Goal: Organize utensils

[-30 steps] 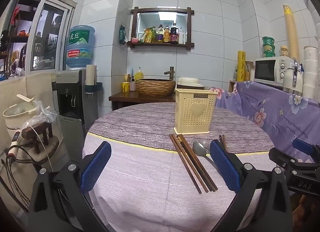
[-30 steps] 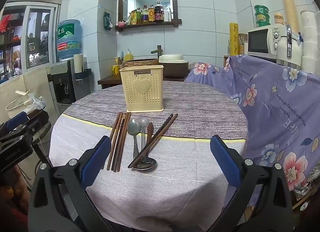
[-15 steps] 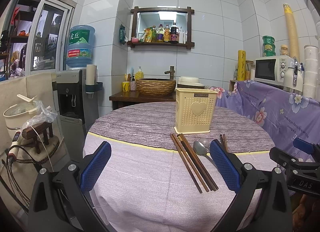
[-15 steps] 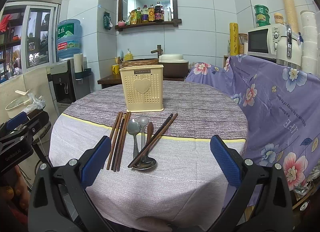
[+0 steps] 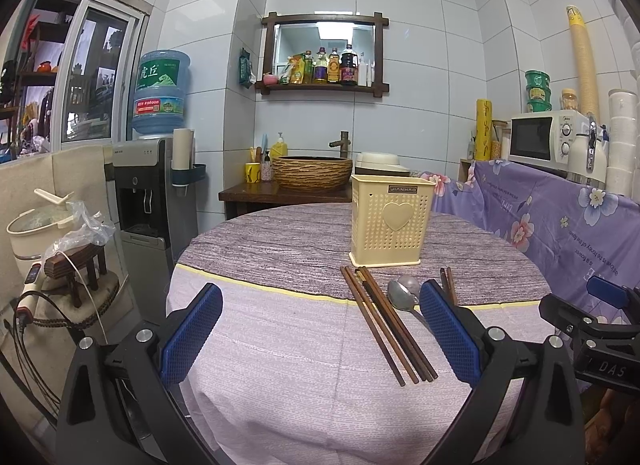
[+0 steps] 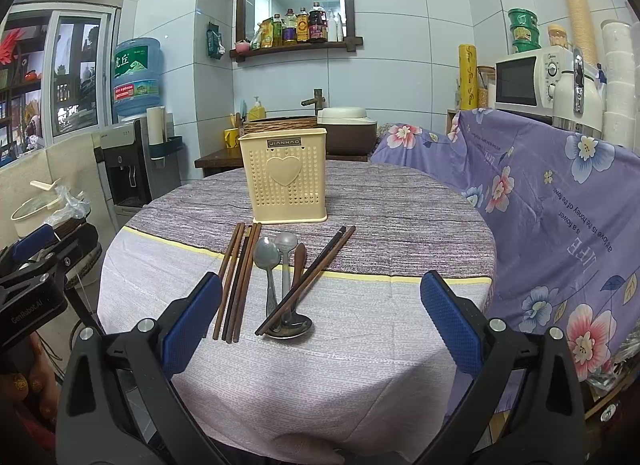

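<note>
Hovering wide open and empty, the left hand-held gripper (image 5: 320, 329) faces chopsticks (image 5: 386, 329) lying near a cream holder (image 5: 390, 225) on the bench (image 5: 272, 345). Right hand-held gripper (image 6: 320, 317), likewise spread and empty, frames spoons (image 6: 267, 257) right of the chopsticks (image 6: 236, 281).

A cream holder (image 6: 285, 181), dotted with holes and marked by a heart, is seen; brown chopsticks (image 6: 236, 281) and silver spoons (image 6: 267, 255) are laid on the lilac-striped tabletop (image 6: 400, 225); blue pads (image 6: 448, 319) are shown.
</note>
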A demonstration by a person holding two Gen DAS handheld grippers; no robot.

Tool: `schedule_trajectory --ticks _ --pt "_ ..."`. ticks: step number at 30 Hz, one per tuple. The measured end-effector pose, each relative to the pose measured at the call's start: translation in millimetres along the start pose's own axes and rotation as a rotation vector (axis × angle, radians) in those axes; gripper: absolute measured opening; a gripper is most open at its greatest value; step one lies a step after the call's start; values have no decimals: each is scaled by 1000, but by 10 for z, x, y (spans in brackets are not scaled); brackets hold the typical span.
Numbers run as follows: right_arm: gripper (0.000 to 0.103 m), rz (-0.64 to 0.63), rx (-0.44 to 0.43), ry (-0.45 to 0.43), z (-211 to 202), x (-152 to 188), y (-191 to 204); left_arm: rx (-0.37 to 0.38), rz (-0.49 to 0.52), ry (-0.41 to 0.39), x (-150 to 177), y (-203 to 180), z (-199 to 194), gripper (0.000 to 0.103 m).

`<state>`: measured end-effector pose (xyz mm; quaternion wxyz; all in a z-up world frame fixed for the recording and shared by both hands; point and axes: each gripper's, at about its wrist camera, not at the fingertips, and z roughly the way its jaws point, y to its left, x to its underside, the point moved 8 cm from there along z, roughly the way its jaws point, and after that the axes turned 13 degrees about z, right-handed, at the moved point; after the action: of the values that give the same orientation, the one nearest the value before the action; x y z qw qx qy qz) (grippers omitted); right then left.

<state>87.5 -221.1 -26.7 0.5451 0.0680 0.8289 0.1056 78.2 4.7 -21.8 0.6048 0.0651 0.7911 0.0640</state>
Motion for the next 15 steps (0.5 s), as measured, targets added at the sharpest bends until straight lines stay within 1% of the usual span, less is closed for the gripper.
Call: schedule_trajectory --ticks 15 --pt "98 1 1 1 7 10 -12 0 1 0 -2 -3 0 98"
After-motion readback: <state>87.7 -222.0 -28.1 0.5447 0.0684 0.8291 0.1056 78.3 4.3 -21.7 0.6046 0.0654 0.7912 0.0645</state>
